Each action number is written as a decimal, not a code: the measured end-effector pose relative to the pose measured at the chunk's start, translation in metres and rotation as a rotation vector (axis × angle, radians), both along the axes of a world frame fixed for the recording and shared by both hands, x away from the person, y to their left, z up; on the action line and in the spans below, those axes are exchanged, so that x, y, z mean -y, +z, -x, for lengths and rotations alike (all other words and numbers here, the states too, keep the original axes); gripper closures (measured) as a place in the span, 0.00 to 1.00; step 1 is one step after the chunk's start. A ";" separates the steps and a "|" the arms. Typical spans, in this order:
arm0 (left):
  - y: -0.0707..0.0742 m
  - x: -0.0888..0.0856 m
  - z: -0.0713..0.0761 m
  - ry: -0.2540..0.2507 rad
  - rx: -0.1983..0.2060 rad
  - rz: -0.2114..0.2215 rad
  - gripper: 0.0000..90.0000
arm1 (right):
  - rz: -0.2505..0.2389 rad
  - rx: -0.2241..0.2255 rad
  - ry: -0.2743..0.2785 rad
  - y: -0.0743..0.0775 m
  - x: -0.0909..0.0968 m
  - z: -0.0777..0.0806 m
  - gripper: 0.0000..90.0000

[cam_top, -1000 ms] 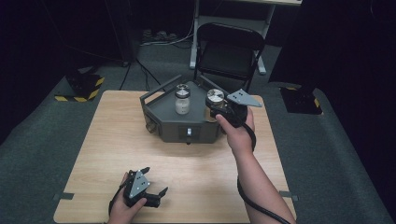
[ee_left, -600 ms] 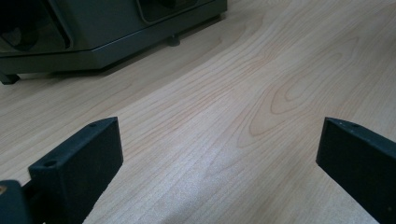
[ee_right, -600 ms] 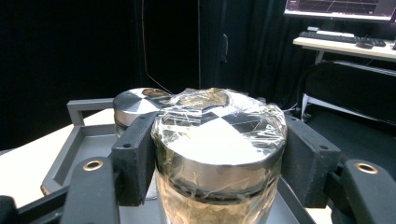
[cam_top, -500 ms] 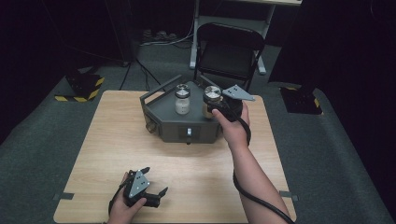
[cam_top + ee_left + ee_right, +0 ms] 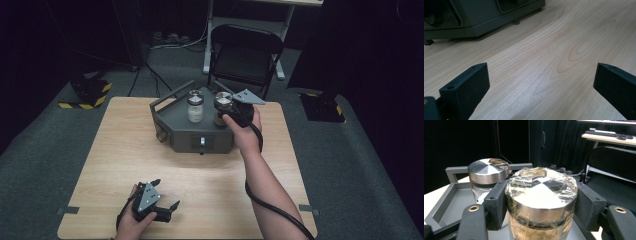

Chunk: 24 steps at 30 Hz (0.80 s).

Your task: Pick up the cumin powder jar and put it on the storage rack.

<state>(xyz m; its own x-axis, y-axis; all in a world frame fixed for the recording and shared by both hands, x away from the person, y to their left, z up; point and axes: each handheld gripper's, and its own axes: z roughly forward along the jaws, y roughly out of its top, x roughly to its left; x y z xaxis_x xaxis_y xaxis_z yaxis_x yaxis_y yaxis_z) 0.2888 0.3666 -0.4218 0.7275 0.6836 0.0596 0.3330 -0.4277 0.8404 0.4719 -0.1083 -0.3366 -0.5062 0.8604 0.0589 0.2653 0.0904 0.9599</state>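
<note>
Right gripper clamped on film-wrapped jar just below its steel lid, over grey tray, right of second jar. Left gripper resting with jaws wide apart, well short of tray on table. No legible labels or writing.

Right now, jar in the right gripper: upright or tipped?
Upright. In the right gripper view the wrapped jar has its lid level between the right gripper pads, beside the second jar, over the grey tray.
</note>
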 end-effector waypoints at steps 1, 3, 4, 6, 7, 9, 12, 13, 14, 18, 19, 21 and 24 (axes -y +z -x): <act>0.000 0.000 0.000 0.000 0.000 0.001 0.01 | 0.004 0.001 0.002 -0.001 -0.002 -0.001 0.39; 0.000 0.000 0.000 0.001 -0.002 0.005 0.01 | 0.007 -0.002 0.004 -0.002 -0.004 -0.003 0.39; 0.000 0.000 0.000 0.001 -0.002 0.005 0.01 | 0.006 -0.003 0.003 -0.003 -0.005 -0.004 0.39; 0.000 -0.001 0.000 0.001 -0.001 0.006 0.01 | 0.007 -0.006 0.002 -0.004 -0.006 -0.006 0.39; 0.000 -0.001 0.000 -0.002 -0.001 0.003 0.01 | 0.007 -0.006 0.001 -0.005 -0.007 -0.007 0.39; 0.000 -0.001 0.000 -0.001 0.000 0.003 0.01 | 0.009 -0.012 0.001 -0.006 -0.008 -0.009 0.39; 0.000 -0.001 0.000 -0.002 -0.001 0.003 0.01 | 0.012 -0.017 0.000 -0.007 -0.010 -0.013 0.39; 0.000 -0.001 0.000 -0.002 -0.002 0.003 0.01 | 0.007 -0.020 -0.001 -0.008 -0.010 -0.014 0.39; 0.000 -0.001 -0.001 -0.002 -0.003 0.003 0.01 | 0.005 -0.020 -0.002 -0.009 -0.010 -0.014 0.39; 0.000 -0.002 -0.001 0.000 -0.006 0.007 0.01 | -0.003 -0.022 -0.004 -0.011 -0.009 -0.017 0.39; 0.000 -0.002 -0.001 0.000 -0.006 0.007 0.01 | -0.004 -0.023 -0.004 -0.011 -0.009 -0.018 0.39; 0.000 -0.002 -0.001 0.000 -0.006 0.008 0.01 | -0.007 -0.024 -0.004 -0.012 -0.009 -0.018 0.39; 0.000 -0.002 -0.001 0.000 -0.006 0.007 0.01 | -0.008 -0.024 -0.005 -0.013 -0.009 -0.018 0.39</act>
<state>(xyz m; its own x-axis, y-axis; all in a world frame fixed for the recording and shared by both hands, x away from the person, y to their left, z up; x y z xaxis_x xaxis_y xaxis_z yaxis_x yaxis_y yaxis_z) 0.2896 0.3681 -0.4217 0.7279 0.6838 0.0504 0.3382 -0.4221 0.8411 0.4902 -0.0990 -0.3497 -0.5001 0.8625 0.0775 0.2885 0.0815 0.9540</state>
